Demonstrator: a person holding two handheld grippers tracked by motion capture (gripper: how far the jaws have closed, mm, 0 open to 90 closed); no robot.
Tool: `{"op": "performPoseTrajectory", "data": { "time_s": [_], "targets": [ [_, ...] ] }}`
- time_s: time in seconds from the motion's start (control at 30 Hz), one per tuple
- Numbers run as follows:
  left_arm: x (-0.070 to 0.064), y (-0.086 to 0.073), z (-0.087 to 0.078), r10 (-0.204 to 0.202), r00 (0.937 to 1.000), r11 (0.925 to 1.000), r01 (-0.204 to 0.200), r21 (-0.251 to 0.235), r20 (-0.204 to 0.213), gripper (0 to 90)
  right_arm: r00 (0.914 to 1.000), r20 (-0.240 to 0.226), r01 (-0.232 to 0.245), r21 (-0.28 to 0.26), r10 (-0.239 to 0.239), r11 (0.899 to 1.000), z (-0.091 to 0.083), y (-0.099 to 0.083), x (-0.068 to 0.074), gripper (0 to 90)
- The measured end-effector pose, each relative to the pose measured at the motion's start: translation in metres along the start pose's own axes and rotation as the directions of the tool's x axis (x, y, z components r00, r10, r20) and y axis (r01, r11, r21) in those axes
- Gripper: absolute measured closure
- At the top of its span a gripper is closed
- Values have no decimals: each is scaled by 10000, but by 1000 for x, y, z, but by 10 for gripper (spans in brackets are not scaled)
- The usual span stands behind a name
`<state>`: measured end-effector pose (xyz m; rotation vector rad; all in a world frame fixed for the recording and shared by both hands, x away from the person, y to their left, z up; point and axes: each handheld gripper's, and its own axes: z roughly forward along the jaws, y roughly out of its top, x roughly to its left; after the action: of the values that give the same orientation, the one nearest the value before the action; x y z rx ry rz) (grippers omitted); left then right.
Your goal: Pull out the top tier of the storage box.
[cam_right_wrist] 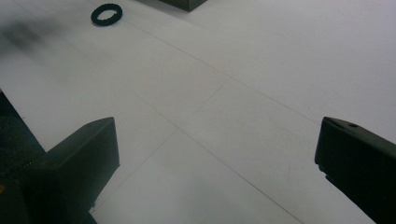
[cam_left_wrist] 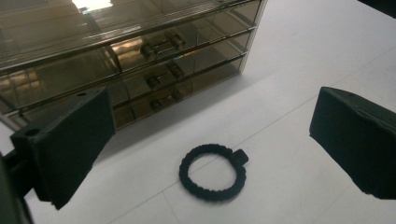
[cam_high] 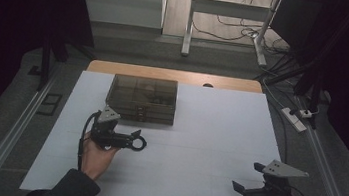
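Left gripper poised over the black ring, just in front of the drawer box

We see the black braided ring (cam_left_wrist: 213, 172) lying flat on the white table (cam_high: 208, 132), just ahead of and between the spread jaws of the left gripper (cam_high: 133, 140), which holds nothing. In the left gripper view the ring sits nearly centred between the jaws, its small tab pointing up and right, with the smoky three-drawer box (cam_left_wrist: 140, 51) close behind it. Being round, the ring has no long axis to line up with; we judge that the tab is the only feature that matters for orientation. The right gripper (cam_high: 248, 180) rests well apart near the table's front right, jaws also released and empty, and sees the ring far off. We judge the left hand (cam_high: 97, 156) far the nearer for any pickup.
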<state>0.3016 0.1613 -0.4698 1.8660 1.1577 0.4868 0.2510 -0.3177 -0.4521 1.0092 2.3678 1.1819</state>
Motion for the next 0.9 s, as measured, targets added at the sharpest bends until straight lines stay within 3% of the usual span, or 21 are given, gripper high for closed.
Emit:
{"op": "performPoseTrajectory", "data": {
  "time_s": [0.23,0.37,0.53,0.57,0.77,0.87,0.9],
  "targets": [
    [-4,4,10,23,9996,10000,-25,-72,-284,2,9999,-90,-50,-52,50,10000,0,0,-1,0],
    [-5,3,17,-107,9971,9999,99,-109,-756,2,9999,-112,-80,-59,79,10000,0,0,-1,0],
    [-5,4,21,-262,9945,9996,254,-92,-1011,2,9999,-123,-3,11,3,10000,0,0,0,0],
    [-5,4,24,-267,9918,9996,264,-40,-1247,2,9999,-125,2,10,-2,10000,0,0,0,0],
    [-6,5,29,-554,9866,9983,521,-251,-1535,3,9999,-116,-99,-35,99,9999,0,0,-1,0],
    [-6,6,30,-511,9844,9984,464,-315,-1685,3,9999,-104,-114,-35,114,9999,0,0,-1,0],
    [-7,7,31,-496,9806,9983,431,-383,-1894,3,9999,-110,-110,-39,110,9999,0,0,-1,0]
  ]
}}
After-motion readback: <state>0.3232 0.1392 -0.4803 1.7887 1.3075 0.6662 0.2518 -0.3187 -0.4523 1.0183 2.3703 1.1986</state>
